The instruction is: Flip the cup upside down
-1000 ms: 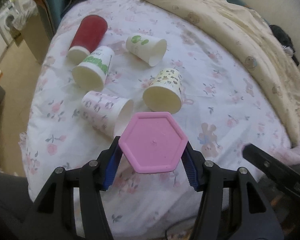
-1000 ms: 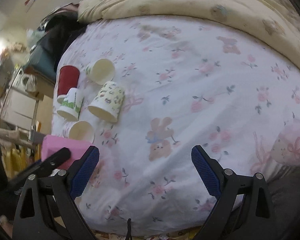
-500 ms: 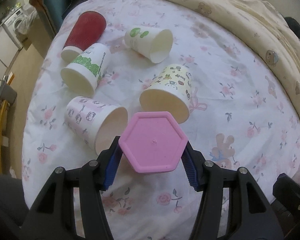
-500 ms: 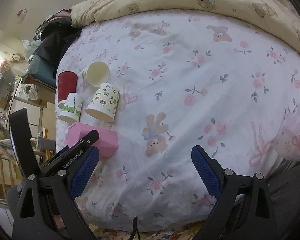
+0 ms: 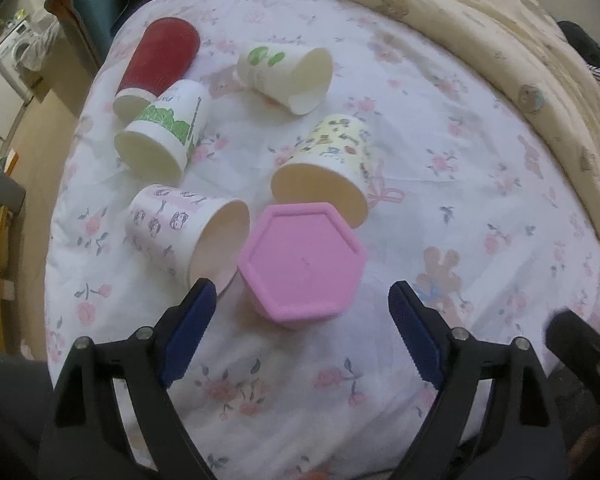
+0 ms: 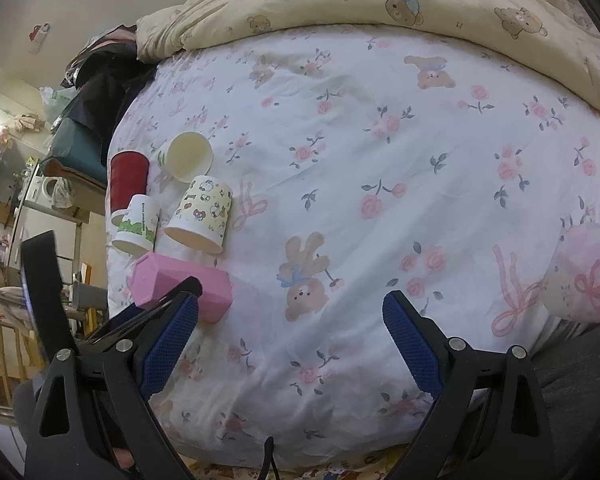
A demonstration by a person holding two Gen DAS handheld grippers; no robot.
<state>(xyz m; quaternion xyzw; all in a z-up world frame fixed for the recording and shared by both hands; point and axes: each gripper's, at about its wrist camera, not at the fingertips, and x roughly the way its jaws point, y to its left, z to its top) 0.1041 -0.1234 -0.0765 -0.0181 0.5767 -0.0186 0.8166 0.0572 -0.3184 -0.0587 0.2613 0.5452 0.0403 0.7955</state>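
Note:
A pink hexagonal cup point(image 5: 302, 266) stands upside down on the floral bedsheet point(image 5: 440, 152), base up. My left gripper point(image 5: 302, 328) is open, its blue pads either side of the cup and just behind it, not touching. The cup also shows in the right wrist view point(image 6: 180, 284), at the left. My right gripper point(image 6: 290, 340) is open and empty over the sheet, to the right of the cup. The left gripper's black frame point(image 6: 44, 288) shows at the left edge there.
Several paper cups lie on their sides beyond the pink cup: a red one point(image 5: 158, 66), a green-printed one point(image 5: 162, 132), a white one point(image 5: 288, 74), a cartoon-print one point(image 5: 326, 164) and a pink-patterned one point(image 5: 188, 232). A cream quilt point(image 5: 500, 40) lies at the right. The bed edge drops off at the left.
My left gripper has opened and let go of the pink cup, which now stands base up on the sheet. The right gripper stays open.

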